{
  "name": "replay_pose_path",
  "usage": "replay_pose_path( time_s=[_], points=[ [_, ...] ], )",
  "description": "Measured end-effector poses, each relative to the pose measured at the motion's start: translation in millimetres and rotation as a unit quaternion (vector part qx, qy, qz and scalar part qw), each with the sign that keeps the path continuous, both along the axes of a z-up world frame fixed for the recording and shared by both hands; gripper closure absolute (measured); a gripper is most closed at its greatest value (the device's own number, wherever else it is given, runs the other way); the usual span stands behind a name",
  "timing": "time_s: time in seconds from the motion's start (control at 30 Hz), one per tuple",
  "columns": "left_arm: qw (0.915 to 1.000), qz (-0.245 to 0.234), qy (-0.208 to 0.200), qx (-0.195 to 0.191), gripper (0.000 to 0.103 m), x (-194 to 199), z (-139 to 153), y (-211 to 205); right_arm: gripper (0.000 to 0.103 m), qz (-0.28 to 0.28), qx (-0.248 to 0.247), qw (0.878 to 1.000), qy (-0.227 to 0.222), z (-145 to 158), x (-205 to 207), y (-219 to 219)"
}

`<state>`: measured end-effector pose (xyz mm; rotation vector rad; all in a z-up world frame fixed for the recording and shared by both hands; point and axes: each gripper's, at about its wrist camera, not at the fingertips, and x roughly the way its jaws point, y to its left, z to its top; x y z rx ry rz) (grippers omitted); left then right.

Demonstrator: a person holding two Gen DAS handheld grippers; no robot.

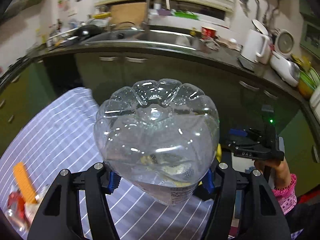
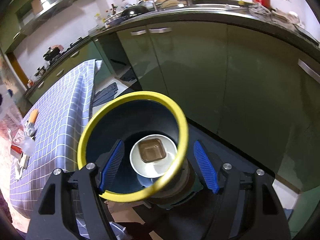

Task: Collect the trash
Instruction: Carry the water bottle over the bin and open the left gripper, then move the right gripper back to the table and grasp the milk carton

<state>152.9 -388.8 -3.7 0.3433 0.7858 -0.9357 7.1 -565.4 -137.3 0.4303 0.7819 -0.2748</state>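
My left gripper (image 1: 159, 180) is shut on a clear plastic bottle (image 1: 156, 138), held bottom-forward above the striped tablecloth (image 1: 60, 132). My right gripper (image 2: 158, 166) is shut on a dark bin with a yellow rim (image 2: 132, 144), its right side between the blue pads (image 2: 112, 164). Inside the bin lie a white paper cup (image 2: 150, 166) and a brown plastic tray (image 2: 152, 150). The right gripper also shows in the left wrist view (image 1: 258, 146), held by a hand in a pink sleeve. More trash lies on the table: an orange wrapper (image 1: 24, 182) and crumpled packets (image 2: 22, 150).
Green kitchen cabinets (image 2: 220, 80) and a counter with a sink (image 1: 160, 36), kettle (image 1: 254, 48) and dishes stand ahead. The checked table (image 2: 60, 110) is on the left. Dark cloths lie on the floor (image 2: 108, 94) between table and cabinets.
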Motion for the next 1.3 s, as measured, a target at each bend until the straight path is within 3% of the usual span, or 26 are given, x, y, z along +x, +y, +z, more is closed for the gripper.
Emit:
replay_pose_path(
  time_s=[0.27, 0.5, 0.63, 0.97, 1.3],
  points=[
    [0.998, -0.048, 0.033, 0.025, 0.04, 6, -52, -82, 0.035, -0.01, 0.015, 1.0, 0.011, -14, 1, -13],
    [0.9951, -0.062, 0.054, 0.056, 0.039, 4, -90, -112, 0.035, -0.007, 0.019, 1.0, 0.014, -16, 6, -13],
    [0.9955, -0.058, 0.049, 0.057, 0.026, 1, -91, -112, 0.035, -0.007, 0.02, 1.0, 0.013, -16, 7, -14],
    [0.999, -0.024, 0.026, 0.029, 0.02, -7, -55, -45, 0.033, -0.001, 0.016, 1.0, 0.008, -10, 5, -6],
    [0.9953, 0.094, 0.025, -0.003, 0.018, 2, -43, 87, 0.033, 0.028, 0.004, 1.0, 0.01, -1, 19, 17]
  ],
)
